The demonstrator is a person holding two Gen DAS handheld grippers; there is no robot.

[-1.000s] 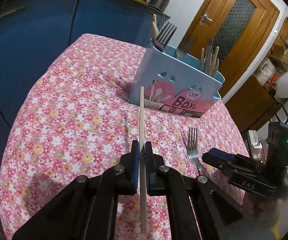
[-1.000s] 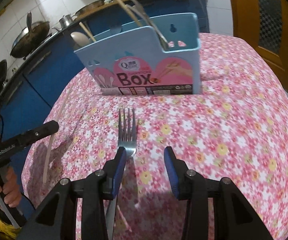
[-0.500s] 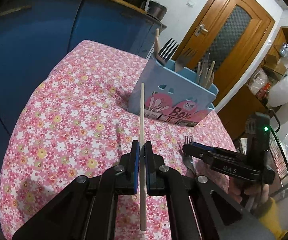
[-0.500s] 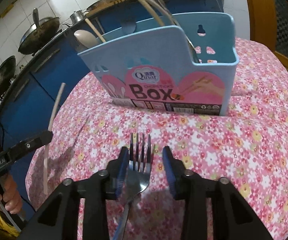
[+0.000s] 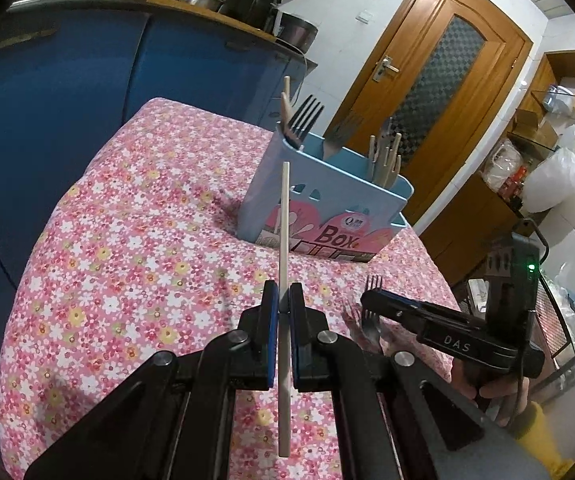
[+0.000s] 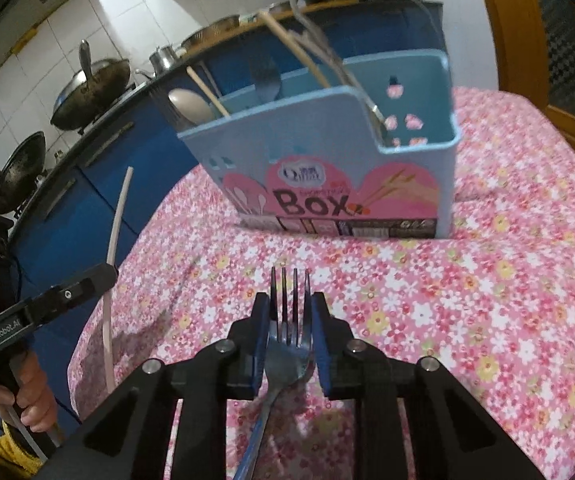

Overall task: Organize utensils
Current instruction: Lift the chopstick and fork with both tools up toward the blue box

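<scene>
My left gripper is shut on a pale chopstick and holds it upright above the table; it also shows in the right wrist view. My right gripper is shut on a metal fork, tines forward, lifted off the cloth; the fork also shows in the left wrist view. A light blue utensil box marked "Box" stands ahead on the table, holding forks, a spoon and chopsticks. It also shows in the left wrist view.
The table has a pink flowered cloth. Blue cabinets with pots and woks on the counter run behind it. A wooden door and shelves with bags stand to the right.
My right gripper closed on the fork and lifted it off the cloth toward the box. My left gripper rose with the chopstick.
</scene>
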